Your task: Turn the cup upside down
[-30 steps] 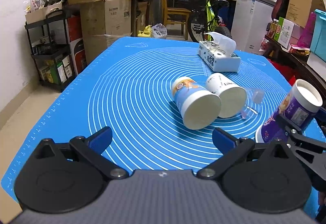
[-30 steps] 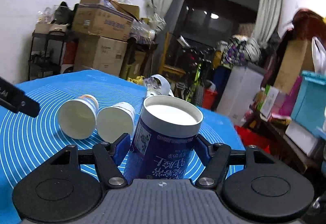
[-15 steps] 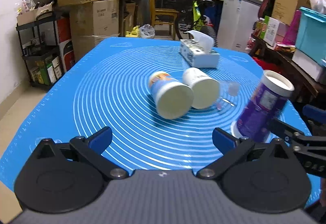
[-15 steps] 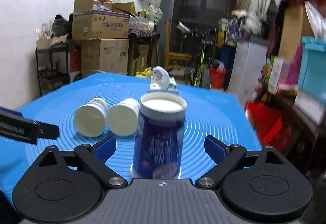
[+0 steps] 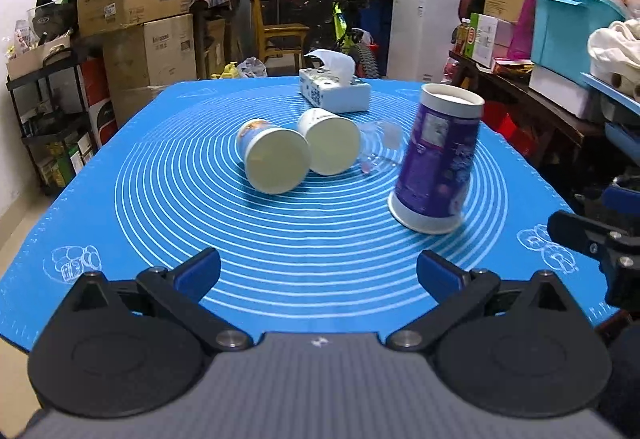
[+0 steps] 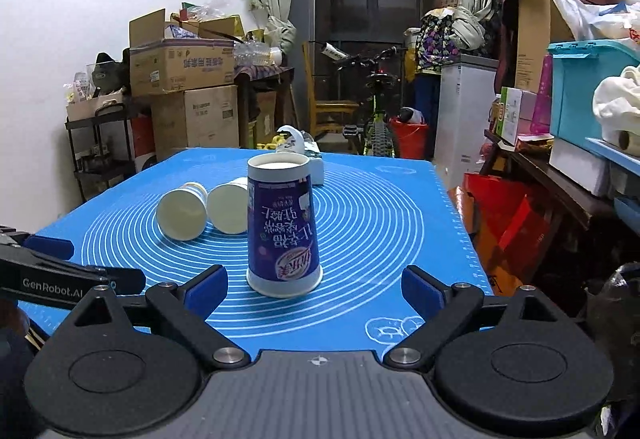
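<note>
Here, through your left wrist camera: left gripper (image 5: 319, 271), fingers spread wide, nothing between them. Purple cup (image 5: 438, 159) stands mouth-down on the blue mat (image 5: 160, 223) covering the table, ahead and to the right. Two pale cups (image 5: 276, 163) lie on their sides, touching, farther in; tissue box (image 5: 334, 92) behind them. Through your right wrist camera: right gripper (image 6: 315, 285), fingers spread, apart from the purple cup (image 6: 282, 225), which stands inverted just ahead, printed text upside down.

Bright, even light; fisheye-warped edges
</note>
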{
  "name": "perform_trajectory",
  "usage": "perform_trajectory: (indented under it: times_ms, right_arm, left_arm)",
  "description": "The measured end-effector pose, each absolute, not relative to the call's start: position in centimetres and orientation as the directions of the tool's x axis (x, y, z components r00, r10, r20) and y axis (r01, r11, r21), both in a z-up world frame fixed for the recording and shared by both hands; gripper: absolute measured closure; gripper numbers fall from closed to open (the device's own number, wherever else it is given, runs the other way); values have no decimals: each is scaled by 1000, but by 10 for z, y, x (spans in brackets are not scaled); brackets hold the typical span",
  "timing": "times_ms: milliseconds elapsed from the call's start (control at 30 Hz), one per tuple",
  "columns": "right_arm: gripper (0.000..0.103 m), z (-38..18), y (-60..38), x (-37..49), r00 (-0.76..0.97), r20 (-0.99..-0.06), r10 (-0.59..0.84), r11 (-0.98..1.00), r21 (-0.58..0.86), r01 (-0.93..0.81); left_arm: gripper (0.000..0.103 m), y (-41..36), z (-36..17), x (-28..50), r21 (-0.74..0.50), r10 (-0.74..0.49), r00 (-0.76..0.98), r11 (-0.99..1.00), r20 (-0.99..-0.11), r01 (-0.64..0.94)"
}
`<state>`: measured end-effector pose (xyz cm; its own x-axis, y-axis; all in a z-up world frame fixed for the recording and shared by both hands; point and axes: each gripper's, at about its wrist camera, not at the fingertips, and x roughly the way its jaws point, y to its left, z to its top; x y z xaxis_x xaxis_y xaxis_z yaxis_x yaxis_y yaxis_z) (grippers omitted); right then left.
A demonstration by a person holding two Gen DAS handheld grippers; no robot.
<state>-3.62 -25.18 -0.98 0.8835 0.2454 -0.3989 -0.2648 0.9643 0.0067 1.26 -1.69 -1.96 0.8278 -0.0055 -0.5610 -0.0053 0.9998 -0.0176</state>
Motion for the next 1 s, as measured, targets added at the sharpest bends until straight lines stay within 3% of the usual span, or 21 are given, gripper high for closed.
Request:
perform_trajectory:
  times_ms: [1000]
  right_arm:
    - [9,-17,-261,-54,871,-417,259,961,26,-274]
  left_arm:
    - [0,-34,-25,3,27,-10,822,999,-570,31]
